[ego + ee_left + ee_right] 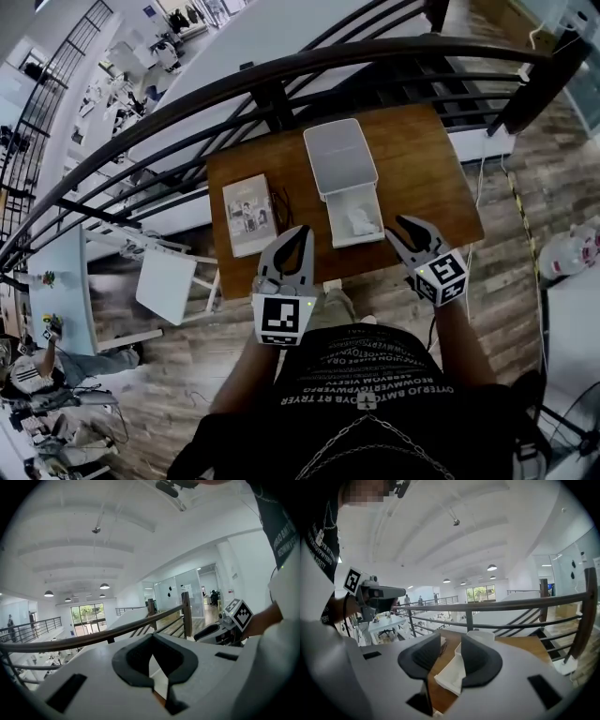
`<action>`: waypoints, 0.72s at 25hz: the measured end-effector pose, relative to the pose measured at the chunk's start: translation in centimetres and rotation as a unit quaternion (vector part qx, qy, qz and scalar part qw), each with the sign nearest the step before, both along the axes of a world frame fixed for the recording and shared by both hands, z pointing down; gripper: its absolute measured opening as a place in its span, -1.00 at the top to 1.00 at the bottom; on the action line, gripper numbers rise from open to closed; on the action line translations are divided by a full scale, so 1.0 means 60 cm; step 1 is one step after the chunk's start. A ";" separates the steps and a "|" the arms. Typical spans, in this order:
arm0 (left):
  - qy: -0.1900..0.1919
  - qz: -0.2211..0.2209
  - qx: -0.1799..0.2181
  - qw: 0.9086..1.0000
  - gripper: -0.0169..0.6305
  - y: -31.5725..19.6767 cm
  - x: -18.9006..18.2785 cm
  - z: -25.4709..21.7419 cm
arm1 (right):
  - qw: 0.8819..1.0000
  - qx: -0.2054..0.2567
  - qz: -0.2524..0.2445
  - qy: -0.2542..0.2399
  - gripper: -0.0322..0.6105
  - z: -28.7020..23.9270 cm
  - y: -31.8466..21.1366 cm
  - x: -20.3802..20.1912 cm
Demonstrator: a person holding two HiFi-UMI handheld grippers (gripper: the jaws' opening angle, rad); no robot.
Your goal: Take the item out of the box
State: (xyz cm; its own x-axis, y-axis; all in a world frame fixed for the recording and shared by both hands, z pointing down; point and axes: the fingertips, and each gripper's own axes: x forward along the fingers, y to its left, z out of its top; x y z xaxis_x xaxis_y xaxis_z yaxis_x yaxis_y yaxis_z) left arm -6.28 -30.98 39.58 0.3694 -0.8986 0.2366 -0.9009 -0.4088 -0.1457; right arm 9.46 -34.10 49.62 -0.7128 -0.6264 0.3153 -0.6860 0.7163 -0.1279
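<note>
Black T-shirt point(375, 394) with white print, metal chain point(370, 427). Left gripper point(302, 231) and right gripper point(405, 225): light grey, dark jaws, black-and-white marker cubes.

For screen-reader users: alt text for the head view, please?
An open white box holding a white item sits on a wooden table by a dark railing, a booklet to its left. The left gripper, jaws together, and right gripper, jaws apart, hover empty at its near edge.
</note>
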 end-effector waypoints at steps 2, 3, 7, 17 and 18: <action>-0.001 0.004 -0.003 1.000 0.93 -0.024 -0.009 0.006 | 1.000 -0.012 -0.002 0.005 0.48 0.026 -0.020 -0.014; -0.001 0.006 -0.004 1.000 0.93 -0.036 -0.014 0.010 | 1.000 -0.018 -0.002 0.009 0.48 0.041 -0.029 -0.020; 0.001 0.010 -0.014 1.000 0.93 -0.082 -0.032 0.026 | 0.998 -0.049 -0.005 0.034 0.48 0.108 -0.061 -0.038; 0.002 0.029 -0.038 0.999 0.93 -0.175 -0.064 0.070 | 0.989 -0.123 -0.002 0.083 0.47 0.249 -0.109 -0.061; 0.001 0.031 -0.037 0.999 0.93 -0.183 -0.066 0.073 | 0.988 -0.128 -0.003 0.089 0.47 0.262 -0.113 -0.063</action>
